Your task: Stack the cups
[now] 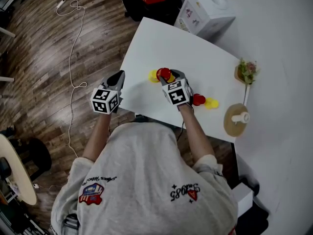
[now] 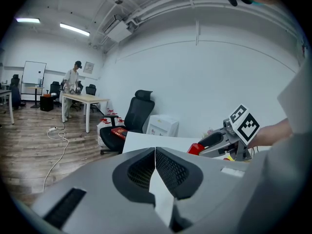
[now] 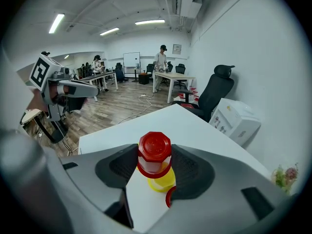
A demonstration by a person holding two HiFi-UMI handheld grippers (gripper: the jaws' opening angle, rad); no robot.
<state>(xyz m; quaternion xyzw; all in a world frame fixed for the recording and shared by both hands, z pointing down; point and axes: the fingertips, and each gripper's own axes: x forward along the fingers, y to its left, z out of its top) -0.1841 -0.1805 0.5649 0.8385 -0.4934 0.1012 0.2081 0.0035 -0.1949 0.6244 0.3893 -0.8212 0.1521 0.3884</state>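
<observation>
My right gripper (image 1: 171,80) (image 3: 155,155) is over the middle of the white table (image 1: 161,43), shut on an upside-down red cup (image 1: 163,73) (image 3: 154,152) with a pad on each side. Right under that cup a yellow cup (image 3: 165,180) shows; I cannot tell whether they touch. A red rim (image 3: 168,197) peeks out by the right jaw. In the head view a yellow cup (image 1: 153,75) sits just left of the held one, and a red cup (image 1: 198,100) and a yellow cup (image 1: 211,103) lie right of the gripper. My left gripper (image 1: 120,77) (image 2: 155,152) hangs at the table's left edge, shut and empty.
A flower sprig (image 1: 247,71) and a round wooden board with a white stand (image 1: 237,119) sit at the table's right end. A white water dispenser (image 1: 205,9) and a black chair (image 2: 138,112) stand beyond the far edge. A cable (image 1: 73,58) trails on the wooden floor.
</observation>
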